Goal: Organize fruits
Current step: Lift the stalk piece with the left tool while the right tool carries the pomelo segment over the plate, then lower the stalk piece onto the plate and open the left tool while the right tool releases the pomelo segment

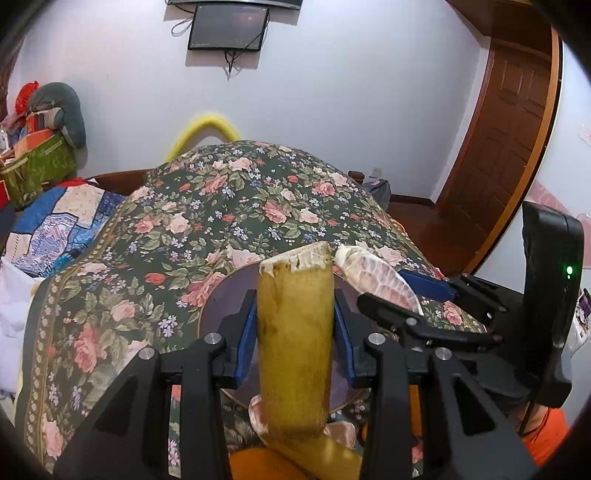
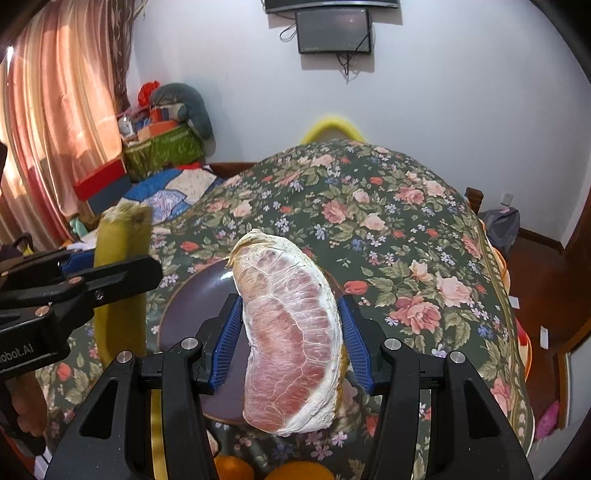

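Note:
My left gripper (image 1: 295, 325) is shut on a yellow-green banana (image 1: 295, 332) that stands upright between its blue pads, cut stem end on top. In the right wrist view that banana (image 2: 122, 280) and the left gripper (image 2: 74, 273) show at the left. My right gripper (image 2: 291, 332) is shut on a peeled pink pomelo segment (image 2: 291, 339), which appears in the left wrist view too, as the pomelo segment (image 1: 380, 280) with the right gripper (image 1: 417, 299). A dark purple plate (image 2: 195, 302) lies on the floral bedspread just beyond both grippers; the plate (image 1: 225, 299) is partly hidden by the fruit.
Oranges (image 2: 299, 470) lie at the bottom edge near me. The floral bedspread (image 2: 388, 221) covers the bed; a patchwork quilt (image 1: 62, 221) and piled boxes (image 2: 107, 181) sit at the left. A wooden door (image 1: 506, 147) stands at the right, a dark screen (image 1: 229, 27) hangs on the wall.

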The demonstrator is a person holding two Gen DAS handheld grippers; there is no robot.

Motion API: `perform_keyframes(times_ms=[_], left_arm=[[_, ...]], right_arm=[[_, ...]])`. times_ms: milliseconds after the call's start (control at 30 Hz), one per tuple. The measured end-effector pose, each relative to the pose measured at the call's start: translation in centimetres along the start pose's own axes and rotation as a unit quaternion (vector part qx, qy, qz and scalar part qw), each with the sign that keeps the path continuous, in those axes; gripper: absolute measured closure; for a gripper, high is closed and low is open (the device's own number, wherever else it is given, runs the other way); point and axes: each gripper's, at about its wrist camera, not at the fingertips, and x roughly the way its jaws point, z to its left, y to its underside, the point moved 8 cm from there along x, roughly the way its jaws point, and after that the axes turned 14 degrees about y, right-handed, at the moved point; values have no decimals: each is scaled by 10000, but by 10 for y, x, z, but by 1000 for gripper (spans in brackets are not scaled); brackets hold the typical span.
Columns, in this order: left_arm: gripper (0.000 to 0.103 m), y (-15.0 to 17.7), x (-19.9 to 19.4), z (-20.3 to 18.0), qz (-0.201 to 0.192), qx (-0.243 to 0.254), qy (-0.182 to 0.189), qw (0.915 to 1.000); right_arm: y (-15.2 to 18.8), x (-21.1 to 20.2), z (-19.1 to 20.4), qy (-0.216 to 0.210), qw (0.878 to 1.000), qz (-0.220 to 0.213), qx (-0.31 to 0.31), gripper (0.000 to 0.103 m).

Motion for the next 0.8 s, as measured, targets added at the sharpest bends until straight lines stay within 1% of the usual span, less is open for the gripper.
perform_keyframes(times_ms=[133, 267, 333, 467, 500, 567, 733, 800], left_arm=[[65, -1, 17, 10, 165, -226, 126, 9995], [65, 1, 33, 20, 331, -423, 178, 9984], [65, 3, 42, 26, 431, -500, 145, 9977], [65, 9, 55, 44, 616, -733, -37, 9954], [65, 10, 55, 47, 593, -799, -17, 9950], [65, 11, 52, 50, 565, -864, 18, 9947], [65, 9, 39, 48, 498, -755, -36, 9959], [65, 9, 31, 44, 464, -662, -110, 9967]], right_arm=[[-1, 10, 3, 14, 9998, 127, -155, 53], [0, 19, 4, -40, 9995, 263, -177, 53], [2, 25, 4, -75, 9991, 360, -190, 53], [5, 33, 7, -116, 9983, 515, -242, 51], [7, 35, 8, -128, 9981, 555, -244, 52], [7, 33, 8, -119, 9984, 493, -231, 52], [1, 24, 5, -156, 9990, 380, -171, 52], [-1, 17, 3, -139, 9993, 317, -145, 52]])
